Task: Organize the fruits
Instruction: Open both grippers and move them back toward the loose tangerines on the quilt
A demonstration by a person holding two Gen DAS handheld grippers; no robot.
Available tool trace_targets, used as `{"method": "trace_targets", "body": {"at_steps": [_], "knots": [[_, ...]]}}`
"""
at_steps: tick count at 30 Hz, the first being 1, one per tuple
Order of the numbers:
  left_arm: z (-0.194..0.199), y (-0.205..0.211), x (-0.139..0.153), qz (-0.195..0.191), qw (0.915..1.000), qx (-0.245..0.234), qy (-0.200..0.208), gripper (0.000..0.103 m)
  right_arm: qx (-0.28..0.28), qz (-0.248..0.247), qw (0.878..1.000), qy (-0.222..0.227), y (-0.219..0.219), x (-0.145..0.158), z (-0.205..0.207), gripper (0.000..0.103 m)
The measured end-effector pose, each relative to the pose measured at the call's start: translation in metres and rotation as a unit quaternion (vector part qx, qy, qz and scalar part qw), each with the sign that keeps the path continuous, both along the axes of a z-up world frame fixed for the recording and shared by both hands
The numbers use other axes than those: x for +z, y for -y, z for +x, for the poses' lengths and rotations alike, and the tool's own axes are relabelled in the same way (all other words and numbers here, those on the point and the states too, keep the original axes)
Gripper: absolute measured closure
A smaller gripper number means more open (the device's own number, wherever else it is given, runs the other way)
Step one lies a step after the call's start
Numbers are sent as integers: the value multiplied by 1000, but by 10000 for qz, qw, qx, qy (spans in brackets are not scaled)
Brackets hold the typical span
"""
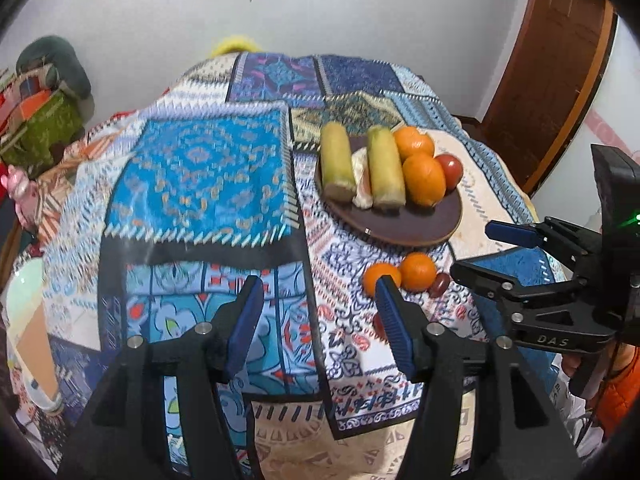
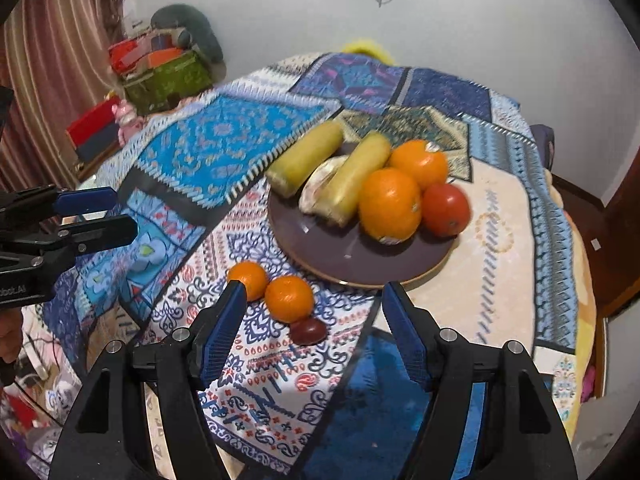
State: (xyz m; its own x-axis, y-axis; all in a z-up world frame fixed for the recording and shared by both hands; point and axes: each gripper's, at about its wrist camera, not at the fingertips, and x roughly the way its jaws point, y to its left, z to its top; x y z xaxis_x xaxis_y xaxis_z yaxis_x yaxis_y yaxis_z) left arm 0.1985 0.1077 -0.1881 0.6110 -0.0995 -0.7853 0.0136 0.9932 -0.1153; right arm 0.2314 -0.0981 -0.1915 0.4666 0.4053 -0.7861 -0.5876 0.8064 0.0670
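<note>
A patchwork cloth point(image 2: 224, 152) covers the desk. On it sits a dark round plate point(image 2: 360, 256) carrying two yellow-green stalks, two oranges point(image 2: 390, 204) and a tomato point(image 2: 446, 210). Just before the plate lie two mandarins point(image 2: 289, 298) and a small dark fruit point(image 2: 307, 331). Left tool point(image 1: 320, 308) and right tool point(image 2: 314, 312) hover half-open, gripping nothing.

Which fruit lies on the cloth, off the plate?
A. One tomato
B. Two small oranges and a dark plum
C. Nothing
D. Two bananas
B: two small oranges and a dark plum sit on the cloth in front of the plate.
</note>
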Motion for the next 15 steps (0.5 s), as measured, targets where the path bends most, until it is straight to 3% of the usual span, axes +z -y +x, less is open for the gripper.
{"method": "trace_targets", "body": {"at_steps": [4,8,15], "knots": [[0,-4,-15,-122,9998,-25,-170,47,119,-114,9997,-172,-10,-15,2,37],[1,1,-24,-67,9997,-91,-207,50,187,-150,9992,-333,-14,-25,7,48],[8,8,-32,-102,9996,-169,-217,50,314,-149,9980,-530,-19,-37,12,55]]}}
